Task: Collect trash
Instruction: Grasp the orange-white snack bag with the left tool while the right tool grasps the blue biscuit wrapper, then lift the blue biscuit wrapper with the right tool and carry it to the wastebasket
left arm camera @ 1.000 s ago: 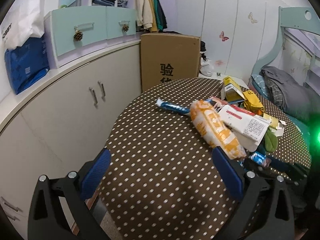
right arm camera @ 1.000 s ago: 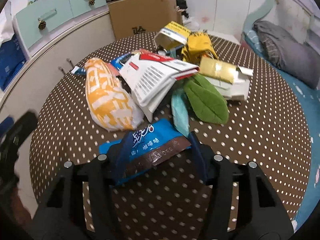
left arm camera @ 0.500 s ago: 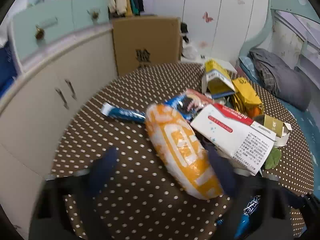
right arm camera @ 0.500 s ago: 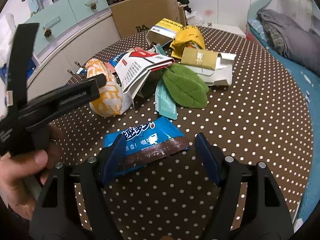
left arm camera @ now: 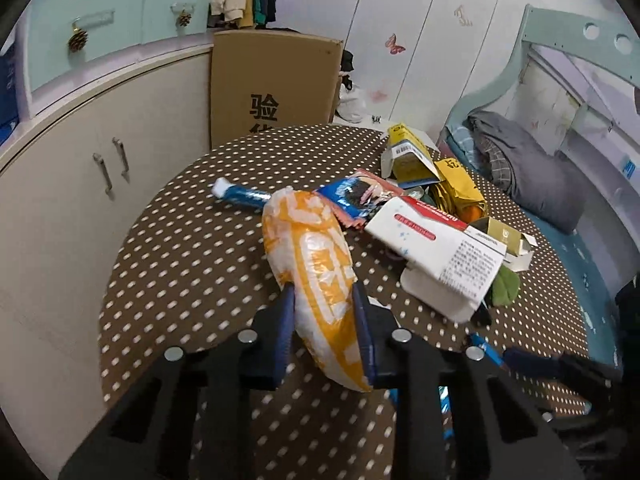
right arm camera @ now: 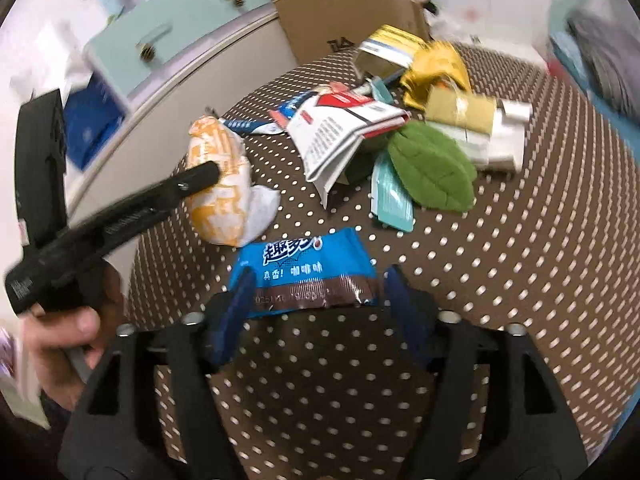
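Left wrist view: the left gripper (left arm camera: 324, 320) is closing on the orange-and-white snack bag (left arm camera: 310, 264), and the blue pads are seen against both flanks of the bag's near half. The bag lies on the dotted tablecloth (left arm camera: 180, 248), its far end touching the blue tube (left arm camera: 242, 196) and its right side just beside the red-and-white carton (left arm camera: 436, 240). The squeeze is best finished gently — the bag looks puffy and slick, so a grip around the middle of the bag, not at its tapering near tip, is judged less likely to slip. A straight lift away from the carton would keep the pile beside the bag undisturbed.

Right wrist view: the right gripper (right arm camera: 316, 292) has its jaws apart, one on each side of the blue-and-brown wrapper (right arm camera: 306, 272), which lies flat on the tablecloth in front of the orange bag. No pad is seen pressing on it. Because the wrapper is thin and flat, the fingertips would probably need to be lowered to the cloth before closing — otherwise the film may simply be skated over. The left gripper (right arm camera: 200, 174) is seen at the bag's side, with the person's hand (right arm camera: 64, 344) behind it.
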The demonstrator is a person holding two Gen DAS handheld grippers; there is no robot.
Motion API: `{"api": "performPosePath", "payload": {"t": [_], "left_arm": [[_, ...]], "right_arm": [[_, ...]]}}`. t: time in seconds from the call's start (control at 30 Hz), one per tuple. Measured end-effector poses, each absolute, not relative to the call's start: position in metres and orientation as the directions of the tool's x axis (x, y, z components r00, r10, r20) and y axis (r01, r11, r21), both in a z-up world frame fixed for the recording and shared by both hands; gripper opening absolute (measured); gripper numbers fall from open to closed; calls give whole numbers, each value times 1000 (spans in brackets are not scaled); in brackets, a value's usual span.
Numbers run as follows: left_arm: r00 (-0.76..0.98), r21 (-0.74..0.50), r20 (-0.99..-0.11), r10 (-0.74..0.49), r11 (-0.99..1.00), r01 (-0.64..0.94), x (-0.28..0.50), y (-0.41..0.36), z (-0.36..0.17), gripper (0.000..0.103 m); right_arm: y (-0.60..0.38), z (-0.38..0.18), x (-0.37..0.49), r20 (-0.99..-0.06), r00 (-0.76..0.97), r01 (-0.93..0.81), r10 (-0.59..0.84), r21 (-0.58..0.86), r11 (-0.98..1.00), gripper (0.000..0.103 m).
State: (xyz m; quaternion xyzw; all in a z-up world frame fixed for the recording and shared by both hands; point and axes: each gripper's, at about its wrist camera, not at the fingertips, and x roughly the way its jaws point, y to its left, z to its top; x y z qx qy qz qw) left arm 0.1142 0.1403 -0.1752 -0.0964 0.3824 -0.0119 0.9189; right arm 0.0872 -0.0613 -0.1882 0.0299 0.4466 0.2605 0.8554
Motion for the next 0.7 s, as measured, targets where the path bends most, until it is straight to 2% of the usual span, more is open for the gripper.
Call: {"api": "performPosePath", "payload": {"t": [0.17, 0.3, 0.4, 0.53, 0.57, 0.6, 0.63, 0.7], "left_arm": [[714, -161, -697, -70, 985, -61, 91, 158, -168, 28], [706, -150, -706, -53, 986, -76, 77, 167, -169, 28], [701, -151, -712, -47, 985, -87, 67, 173, -171, 28], [694, -150, -719, -40, 984, -98, 57, 177, -173, 28], [694, -150, -719, -40, 984, -98, 55, 177, -174, 28], [694, -152, -719, -42, 984, -98, 53, 177, -174, 28], [694, -153, -718, -43, 983, -97, 52, 177, -173, 28], [695, -154, -717, -46, 984, -94, 50, 176, -172, 28]], "right_arm": [[-47, -183, 81, -783, 464, -617, 414, 50, 785, 76], [-23, -188, 79, -803, 443, -769, 398, -112, 630, 76], [-7, -197, 81, -828, 391, -847, 401, -154, 508, 76], [-2, -201, 105, -839, 304, -882, 451, -68, 466, 75], [-2, -201, 111, -841, 271, -889, 468, -33, 457, 70], [-3, -201, 114, -842, 247, -889, 480, -1, 457, 58], [-5, -199, 119, -836, 245, -881, 491, 20, 473, 41], [-8, -198, 123, -833, 252, -868, 493, 30, 496, 35]]}}
